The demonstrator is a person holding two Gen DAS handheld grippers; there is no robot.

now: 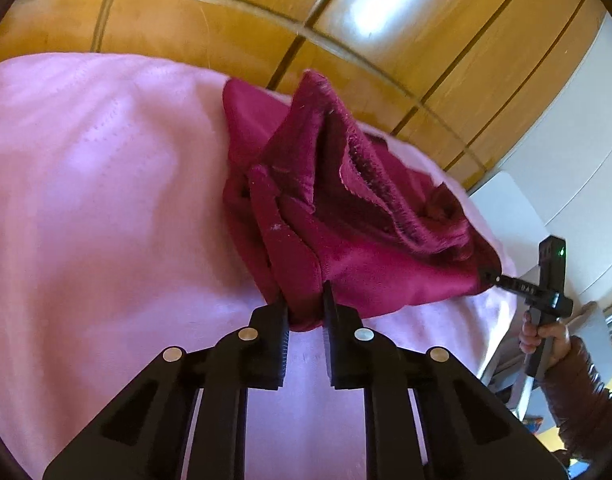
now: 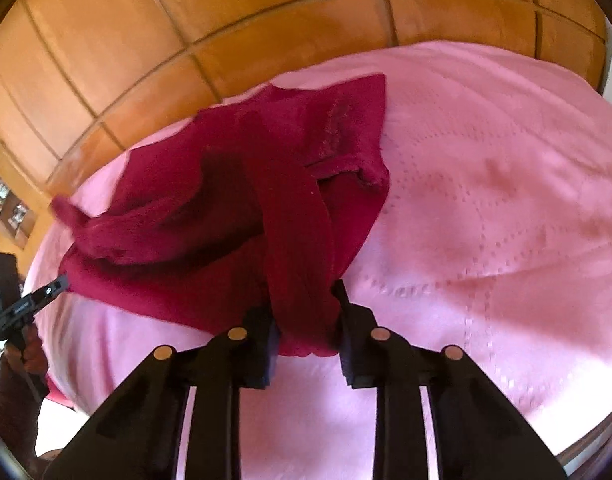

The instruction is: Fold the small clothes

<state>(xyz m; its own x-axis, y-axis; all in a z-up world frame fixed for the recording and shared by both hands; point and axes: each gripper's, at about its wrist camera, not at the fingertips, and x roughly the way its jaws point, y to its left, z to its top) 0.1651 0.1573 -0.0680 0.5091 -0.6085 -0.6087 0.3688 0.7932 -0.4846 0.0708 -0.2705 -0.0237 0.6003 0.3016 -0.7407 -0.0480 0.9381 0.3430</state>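
The crimson garment hangs bunched in the middle of both views, lifted above the pink bedspread, which fills the lower part of each frame below the wooden panelling at the top.

The cloth looks thick and folded on itself, with a raw seam showing, so the likely trouble is a crooked fold: each pinch may take several layers, and laying the garment down now could trap creases. Uneven pulling could also slip an edge free.

The left hand-held gripper pinches a wad of fabric at lower centre, jaws nearly closed on it. The right hand-held gripper likewise clamps a twisted band of the garment, its jaws held slightly apart by the cloth.
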